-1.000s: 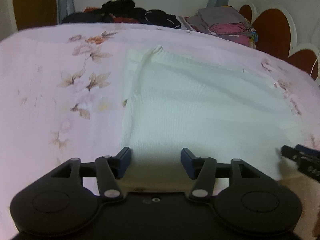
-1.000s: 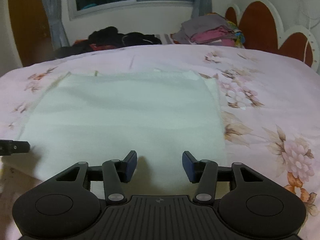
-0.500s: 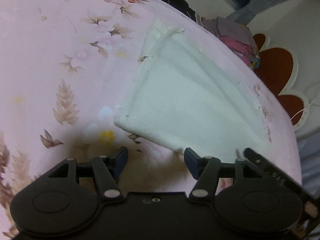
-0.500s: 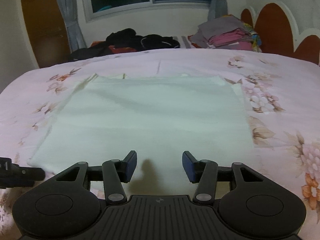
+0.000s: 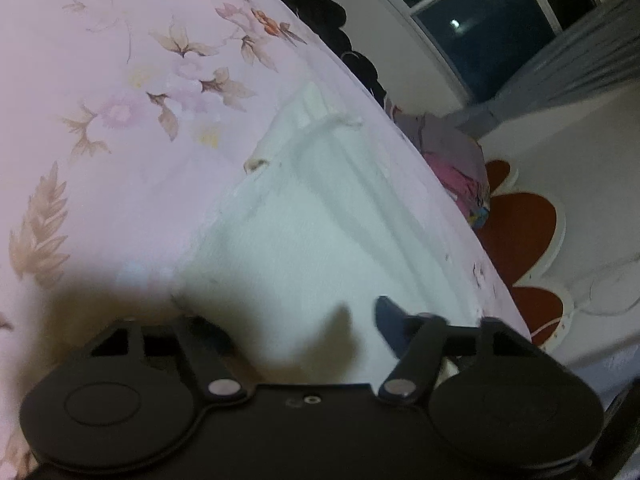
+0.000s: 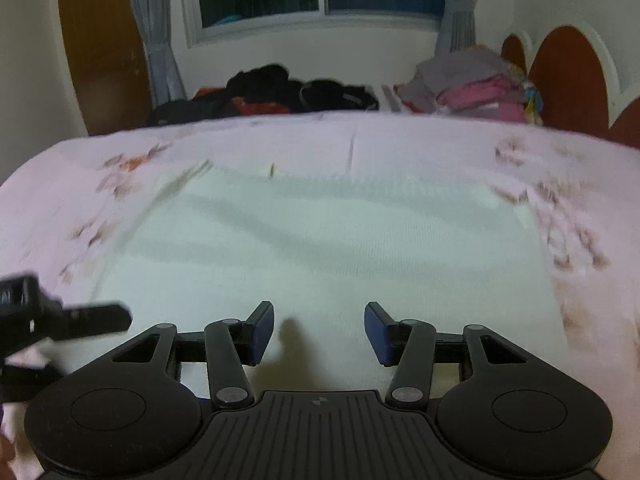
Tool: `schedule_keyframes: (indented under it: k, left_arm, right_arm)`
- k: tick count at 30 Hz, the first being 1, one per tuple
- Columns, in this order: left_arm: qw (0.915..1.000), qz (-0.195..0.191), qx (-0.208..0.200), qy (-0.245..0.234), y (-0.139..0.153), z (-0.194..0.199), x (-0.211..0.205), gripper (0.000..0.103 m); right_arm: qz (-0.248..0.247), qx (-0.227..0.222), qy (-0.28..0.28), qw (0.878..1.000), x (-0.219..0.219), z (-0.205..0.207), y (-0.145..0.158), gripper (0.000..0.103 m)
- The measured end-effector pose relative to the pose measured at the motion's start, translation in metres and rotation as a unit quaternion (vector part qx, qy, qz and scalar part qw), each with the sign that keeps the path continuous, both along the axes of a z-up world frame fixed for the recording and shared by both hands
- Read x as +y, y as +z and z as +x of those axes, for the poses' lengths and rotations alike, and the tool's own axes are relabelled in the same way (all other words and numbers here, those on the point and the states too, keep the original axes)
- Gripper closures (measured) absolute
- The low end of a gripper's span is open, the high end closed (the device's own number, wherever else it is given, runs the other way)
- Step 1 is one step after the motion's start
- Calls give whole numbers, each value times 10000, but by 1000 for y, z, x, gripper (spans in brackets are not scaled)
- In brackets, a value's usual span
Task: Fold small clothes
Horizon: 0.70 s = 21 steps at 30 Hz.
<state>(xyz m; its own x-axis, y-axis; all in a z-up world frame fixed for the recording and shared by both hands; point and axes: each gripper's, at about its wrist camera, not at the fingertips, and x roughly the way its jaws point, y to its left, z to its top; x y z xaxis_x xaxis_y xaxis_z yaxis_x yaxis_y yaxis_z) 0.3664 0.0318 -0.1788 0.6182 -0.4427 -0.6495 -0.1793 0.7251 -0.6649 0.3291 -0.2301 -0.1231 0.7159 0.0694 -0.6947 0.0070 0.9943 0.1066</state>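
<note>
Soft, light, limp white knit garment [image 6: 320, 248] spread flat mid-frame on the floral bedsheet [image 6: 440, 144], best pinched at near corners; left gripper [image 5: 296, 320] closing on its lower-left corner, right gripper [image 6: 319, 330] half-open, empty.

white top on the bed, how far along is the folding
Done: the white top lies spread flat on the pink sheet, and one side looks already turned in along its edge. In hand: the left gripper is closing over the near corner, cloth between its fingers but no clear pinch; the right gripper hovers open over the near hem. Left: the main folds.
</note>
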Motion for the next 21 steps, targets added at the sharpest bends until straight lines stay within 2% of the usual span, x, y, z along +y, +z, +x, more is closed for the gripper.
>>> schedule_keyframes:
  k: [2, 5, 7, 9, 12, 16, 18, 21]
  left_arm:
    - [10000, -34, 4, 57, -3, 5, 2, 61]
    - [9998, -139, 23, 119, -8, 10, 8, 72]
    - [9997, -184, 57, 142, -11, 13, 12, 79]
    - [9995, -253, 87, 149, -13, 15, 15, 82]
    - [9993, -330, 102, 172, -14, 13, 19, 87]
    - [9991, -356, 118, 217, -16, 13, 22, 93]
    - [9990, -338, 90, 265, -14, 12, 22, 95]
    - [9993, -190, -40, 305, -7, 8, 18, 96]
  right_arm:
    - [14, -20, -78, 10000, 0, 17, 0, 53]
    - [-87, 38, -104, 9999, 6, 36, -9, 53]
    - [-172, 250, 74, 9995, 15, 39, -22, 53]
    - [-685, 105, 289, 9972, 29, 33, -28, 53]
    - [-438, 155, 109, 9989, 24, 33, -20, 53]
    - [-947, 161, 319, 9949, 37, 30, -31, 53]
    - [-837, 229, 260, 9959, 35, 33, -31, 53]
    - [-960, 152, 329, 9947, 38, 31, -34, 53]
